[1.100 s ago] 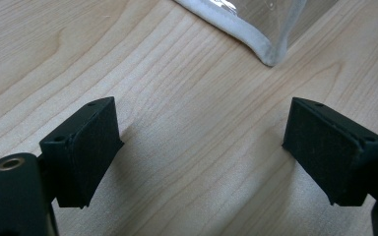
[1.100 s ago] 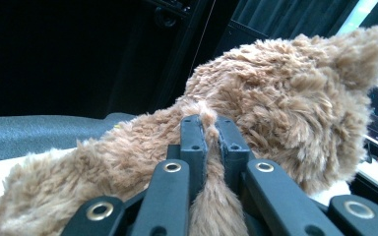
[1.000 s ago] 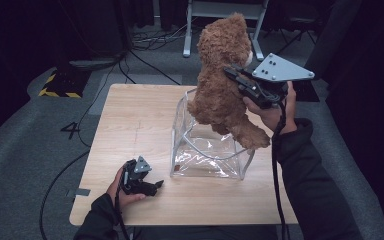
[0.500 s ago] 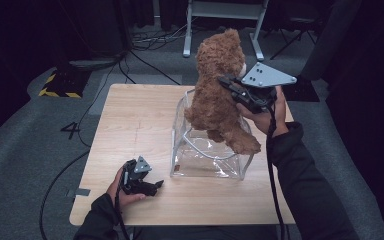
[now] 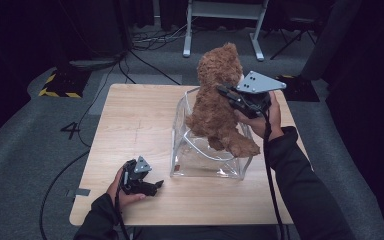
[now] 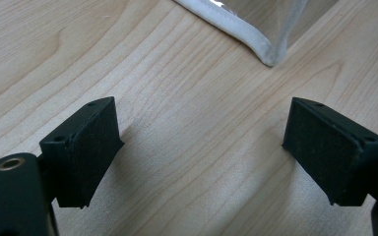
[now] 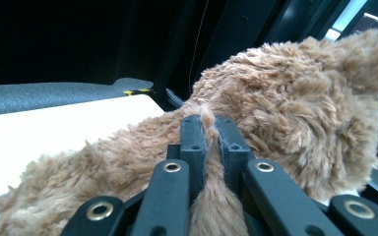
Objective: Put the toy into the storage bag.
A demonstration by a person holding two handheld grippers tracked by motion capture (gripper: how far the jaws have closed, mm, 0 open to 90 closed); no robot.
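Right gripper [image 5: 228, 95]: my jaws are clamped tight on a pinch of the teddy bear's fur, the pads nearly meeting with a tuft squeezed between them.
Teddy bear [image 5: 217, 100]: it hangs from my grip, upright, straight ahead of my jaws and partly below them; its lower body is already inside the rim of the clear container, one foot sticking out over the near wall.
Clear container [image 5: 182, 165]: directly beneath my right gripper, standing on the wooden table [image 5: 130, 120].
Left gripper [image 5: 150, 186]: my jaws stand wide apart with nothing between them, resting on the table; the container's near corner lies just ahead of them.
Done: I judge the bear picked up and brought over the container.
Left: lowering it fully inside, tucking the foot in, then letting go.
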